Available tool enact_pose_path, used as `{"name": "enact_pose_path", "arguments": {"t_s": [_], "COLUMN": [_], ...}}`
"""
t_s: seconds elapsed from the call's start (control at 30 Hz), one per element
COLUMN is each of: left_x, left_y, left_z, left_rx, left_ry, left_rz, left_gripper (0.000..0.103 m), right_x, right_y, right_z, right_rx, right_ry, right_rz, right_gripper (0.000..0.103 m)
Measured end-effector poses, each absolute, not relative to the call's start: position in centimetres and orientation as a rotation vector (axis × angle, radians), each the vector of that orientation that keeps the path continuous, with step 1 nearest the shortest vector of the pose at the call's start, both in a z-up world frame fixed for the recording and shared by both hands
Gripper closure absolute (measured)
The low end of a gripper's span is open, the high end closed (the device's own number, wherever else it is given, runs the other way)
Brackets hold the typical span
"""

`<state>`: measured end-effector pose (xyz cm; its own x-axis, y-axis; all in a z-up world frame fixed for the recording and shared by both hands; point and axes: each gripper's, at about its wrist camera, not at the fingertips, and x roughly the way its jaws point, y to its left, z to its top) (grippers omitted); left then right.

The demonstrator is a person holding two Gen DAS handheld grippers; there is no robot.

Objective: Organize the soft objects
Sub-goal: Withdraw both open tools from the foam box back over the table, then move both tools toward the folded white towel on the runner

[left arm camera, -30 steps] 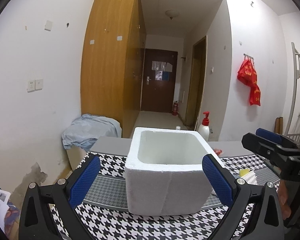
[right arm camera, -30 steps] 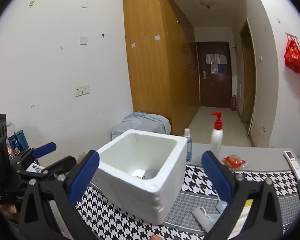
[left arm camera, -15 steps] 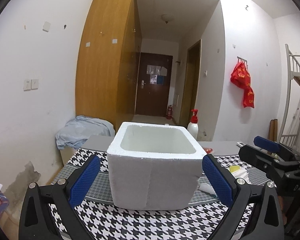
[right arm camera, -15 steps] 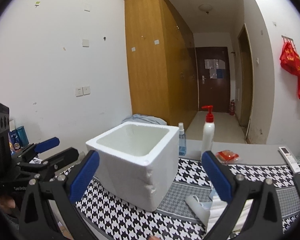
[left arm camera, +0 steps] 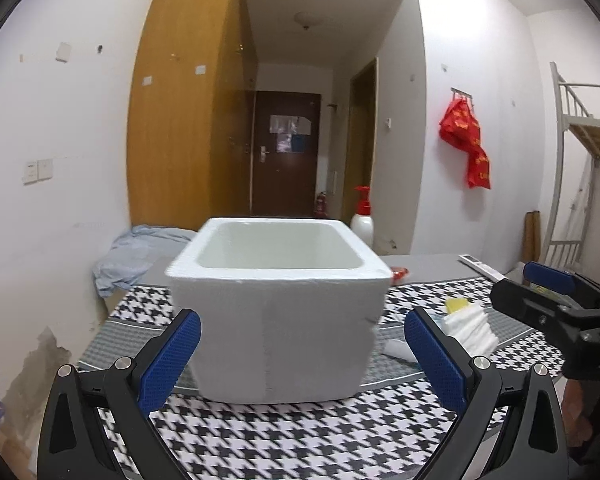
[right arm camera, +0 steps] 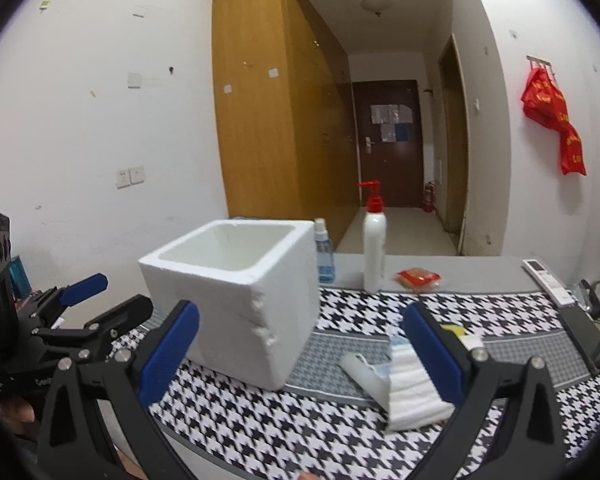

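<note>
Now both cameras sit lower than a second ago: the foam box (left arm camera: pixel 278 320) fills the middle of the left wrist view almost at rim height, and its inside, visible from above a moment back, is hidden. I take this as a drop toward the table for the next pickup.

The left gripper (left arm camera: pixel 300 356) is spread wide and empty, its blue pads low in the frame on either side of the box's front wall, touching nothing that I can see. The right gripper (right arm camera: pixel 300 356) is equally wide and empty.

In the right wrist view, a white folded cloth (right arm camera: pixel 410 384) lies on the checked tablecloth (right arm camera: pixel 292 432) at lower right, partly behind the right finger, with a pale tube (right arm camera: pixel 362 374) just beside it. Both are still outside the box.
</note>
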<state>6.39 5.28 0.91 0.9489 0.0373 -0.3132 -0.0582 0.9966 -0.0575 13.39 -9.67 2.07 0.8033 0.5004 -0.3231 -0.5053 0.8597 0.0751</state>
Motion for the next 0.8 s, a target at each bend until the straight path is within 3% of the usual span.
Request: {"name": "enact_pose_path", "arguments": {"t_s": [0.8], "left_x": [10.1], "left_y": [-1.1], "left_z": [-0.1], "left_rx": [-0.019], "left_ry": [0.385], "left_rz": [-0.102], "left_gripper": [0.001], "right_x": [15.3], "right_y": [-16.9], "right_z": [0.2], "right_rx": [0.025], "right_ry": [0.382], "right_rz": [0.441], "right_gripper": [0.000]}}
